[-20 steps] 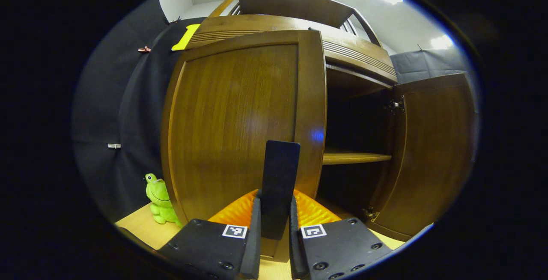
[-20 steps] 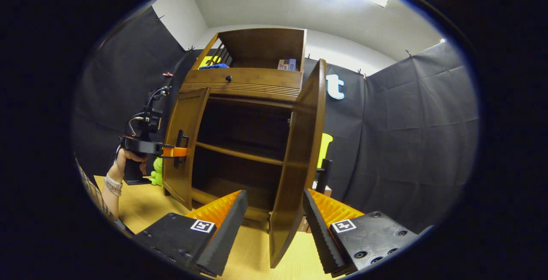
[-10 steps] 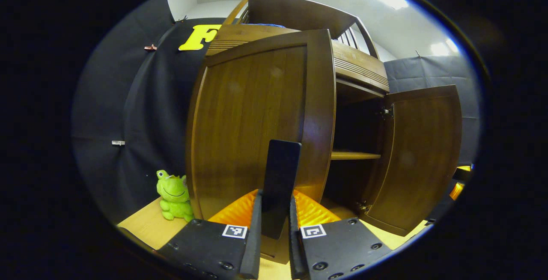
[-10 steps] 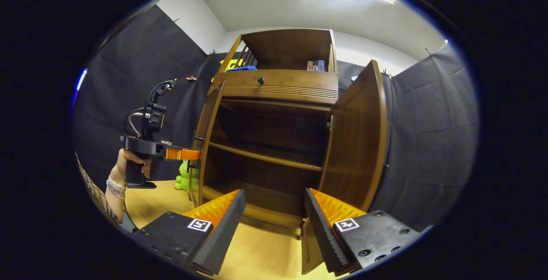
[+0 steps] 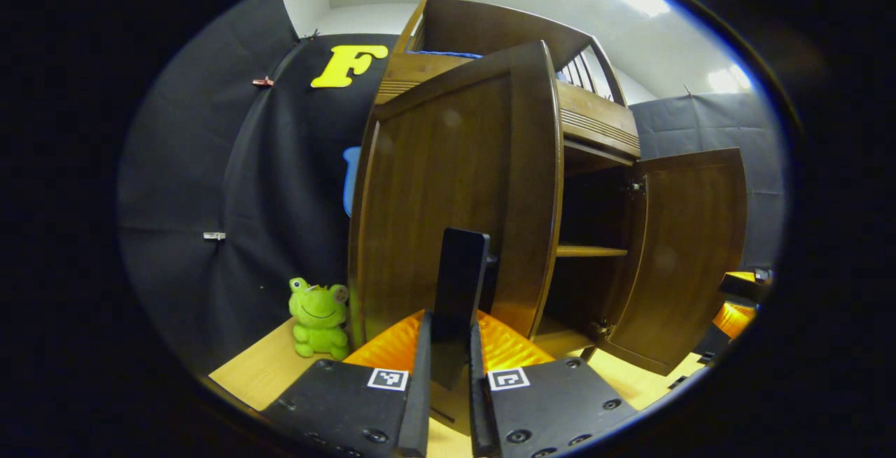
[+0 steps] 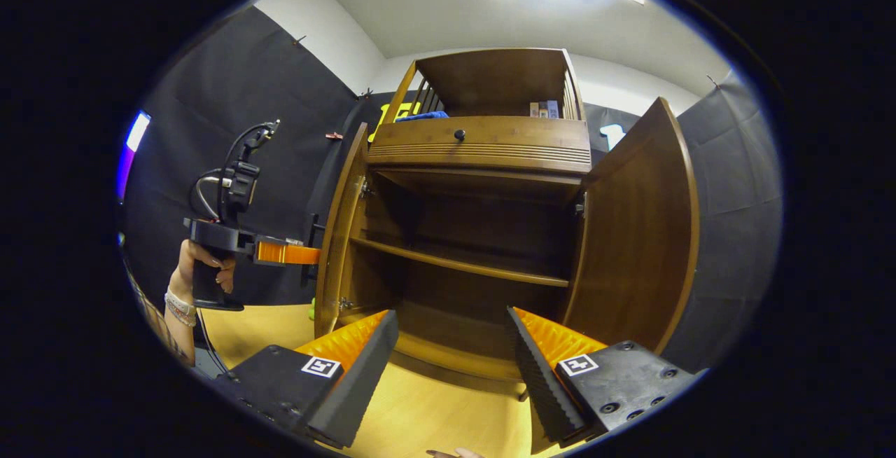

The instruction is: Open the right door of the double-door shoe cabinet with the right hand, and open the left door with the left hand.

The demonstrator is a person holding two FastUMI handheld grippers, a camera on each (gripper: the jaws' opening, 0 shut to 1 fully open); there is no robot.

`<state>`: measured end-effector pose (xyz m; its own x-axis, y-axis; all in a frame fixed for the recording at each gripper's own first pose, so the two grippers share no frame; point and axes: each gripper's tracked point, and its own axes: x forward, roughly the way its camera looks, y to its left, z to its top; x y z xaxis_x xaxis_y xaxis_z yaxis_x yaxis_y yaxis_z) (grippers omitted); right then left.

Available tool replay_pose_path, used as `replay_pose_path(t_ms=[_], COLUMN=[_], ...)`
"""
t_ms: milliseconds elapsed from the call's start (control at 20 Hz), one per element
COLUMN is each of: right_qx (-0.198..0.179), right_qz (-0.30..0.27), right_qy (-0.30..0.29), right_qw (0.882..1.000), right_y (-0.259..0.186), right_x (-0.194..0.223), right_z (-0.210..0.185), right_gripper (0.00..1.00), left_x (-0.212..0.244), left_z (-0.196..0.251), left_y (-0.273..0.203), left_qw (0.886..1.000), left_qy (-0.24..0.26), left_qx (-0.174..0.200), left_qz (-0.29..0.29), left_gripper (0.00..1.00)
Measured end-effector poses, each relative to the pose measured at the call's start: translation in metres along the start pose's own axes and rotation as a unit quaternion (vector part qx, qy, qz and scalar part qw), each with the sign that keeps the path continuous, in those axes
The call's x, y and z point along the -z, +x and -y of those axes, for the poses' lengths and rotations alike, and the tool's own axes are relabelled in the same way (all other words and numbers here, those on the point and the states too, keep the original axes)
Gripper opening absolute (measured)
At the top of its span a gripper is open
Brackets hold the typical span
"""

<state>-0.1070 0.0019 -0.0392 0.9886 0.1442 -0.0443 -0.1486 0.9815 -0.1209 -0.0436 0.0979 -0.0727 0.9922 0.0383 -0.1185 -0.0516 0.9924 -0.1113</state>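
The brown shoe cabinet stands with both doors swung out. In the left gripper view my left gripper is shut on the dark upright handle of the left door. The right door stands wide open farther right. In the right gripper view my right gripper is open with nothing between its fingers, facing the cabinet's dark inside. The right door stands to its right, untouched. The left door shows almost edge-on, with the left gripper at its handle, held by a hand.
A shelf crosses the cabinet's inside. Above are a drawer knob, a blue cloth and small boxes. A green frog toy sits on the wooden surface left of the cabinet. Black cloth walls surround it.
The left door has swung further out with my left gripper on its handle. My right gripper has turned from the right door towards the cabinet's inside; that door now stands wide.
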Motion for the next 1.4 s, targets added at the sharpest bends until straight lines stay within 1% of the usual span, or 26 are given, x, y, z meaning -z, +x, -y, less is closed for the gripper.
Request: replay_pose_path(t_ms=[100, 350, 450, 600, 700, 750, 800, 850, 1050, 1200, 1250, 1300, 1400], right_qx=[-0.013, -0.043, -0.050, -0.060, -0.071, -0.075, -0.078, -0.080, -0.094, -0.091, -0.087, -0.082, -0.074], right_qz=[0.001, 0.002, 0.003, -0.004, -0.008, -0.009, -0.009, -0.009, -0.006, -0.001, -0.001, -0.002, -0.003], right_qy=[0.002, 0.001, 0.001, 0.005, 0.012, 0.015, 0.016, 0.016, 0.021, 0.021, 0.020, 0.020, 0.023], right_qw=[1.000, 0.999, 0.999, 0.998, 0.997, 0.997, 0.997, 0.997, 0.995, 0.996, 0.996, 0.996, 0.997], right_y=[0.006, 0.016, 0.019, 0.025, 0.026, 0.027, 0.029, 0.030, 0.030, 0.032, 0.036, 0.037, 0.038], right_x=[0.000, 0.001, 0.002, 0.004, 0.003, 0.004, 0.004, 0.004, 0.002, -0.001, 0.004, 0.005, 0.006], right_z=[-0.011, -0.040, -0.049, -0.060, -0.069, -0.072, -0.075, -0.078, -0.088, -0.086, -0.083, -0.080, -0.076], right_gripper=[0.96, 0.99, 0.98, 0.97, 0.97, 0.97, 0.98, 0.97, 0.97, 0.96, 0.96, 0.98, 0.98], left_x=[-0.001, -0.002, -0.002, -0.004, 0.000, 0.001, 0.001, 0.003, -0.002, -0.013, -0.015, -0.019, -0.023], left_z=[-0.010, -0.035, -0.045, -0.063, -0.071, -0.074, -0.077, -0.081, -0.097, -0.110, -0.108, -0.099, -0.074], left_y=[-0.007, -0.022, -0.026, -0.034, -0.038, -0.040, -0.042, -0.044, -0.058, -0.085, -0.091, -0.097, -0.106], left_qw=[1.000, 1.000, 0.999, 0.999, 0.998, 0.998, 0.997, 0.997, 0.994, 0.988, 0.987, 0.988, 0.992], left_qy=[-0.002, 0.012, 0.007, 0.006, 0.008, 0.008, 0.009, 0.011, 0.018, 0.026, 0.028, 0.026, 0.016], left_qx=[-0.005, -0.026, -0.032, -0.053, -0.064, -0.069, -0.073, -0.077, -0.111, -0.154, -0.159, -0.152, -0.118], left_qz=[0.001, 0.002, 0.003, 0.005, -0.001, -0.002, -0.004, -0.006, -0.001, 0.016, 0.023, 0.029, 0.039], left_gripper=[0.27, 0.22, 0.21, 0.19, 0.17, 0.13, 0.12, 0.14, 0.13, 0.12, 0.12, 0.12, 0.12])
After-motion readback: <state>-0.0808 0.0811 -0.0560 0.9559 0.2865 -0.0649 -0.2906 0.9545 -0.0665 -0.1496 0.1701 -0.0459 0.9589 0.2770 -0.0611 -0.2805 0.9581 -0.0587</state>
